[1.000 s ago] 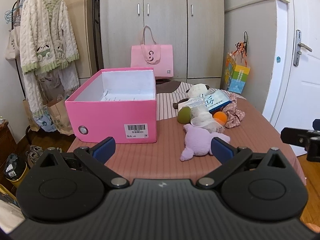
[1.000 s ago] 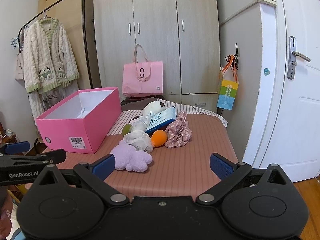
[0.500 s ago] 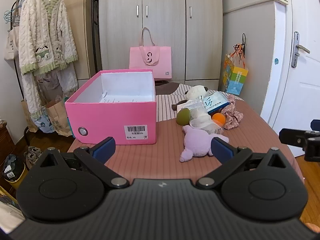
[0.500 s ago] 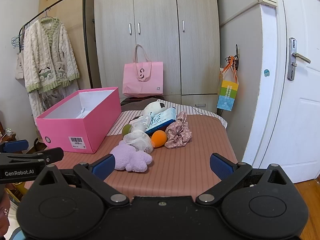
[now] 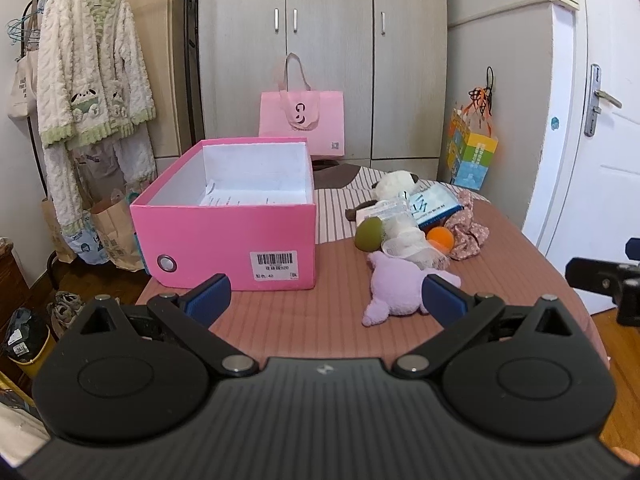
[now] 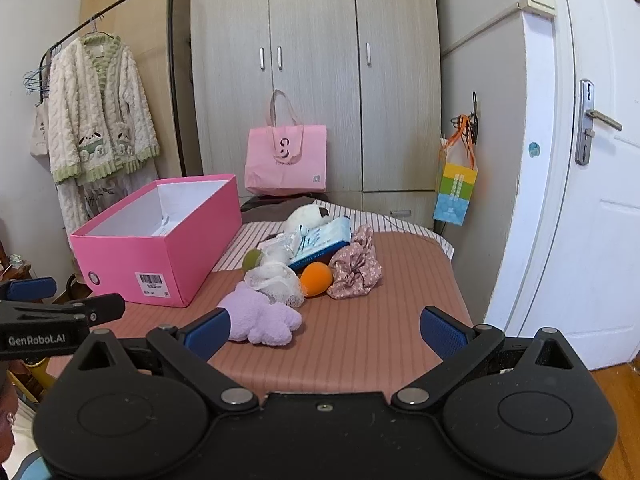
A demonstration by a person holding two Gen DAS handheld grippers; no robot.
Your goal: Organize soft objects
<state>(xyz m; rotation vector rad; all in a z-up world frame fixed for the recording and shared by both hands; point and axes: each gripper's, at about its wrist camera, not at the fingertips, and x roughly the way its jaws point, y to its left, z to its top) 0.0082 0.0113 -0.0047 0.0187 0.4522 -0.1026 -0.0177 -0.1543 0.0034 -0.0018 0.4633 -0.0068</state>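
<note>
Resting on the striped tabletop: open pink box; just right of the box, a pile of soft items fronted by the purple plush. Left hand-held gripper and right hand-held gripper: jaws spread wide, holding nothing, short of the box.

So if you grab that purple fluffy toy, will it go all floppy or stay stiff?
Probably floppy: the purple plush toy lies slumped flat on the bed, its limbs splayed. It looks fuzzy, so it likely won't slip from the blue pads. It also seems light for its size and unlikely to roll, since it is lumpy rather than round.
</note>
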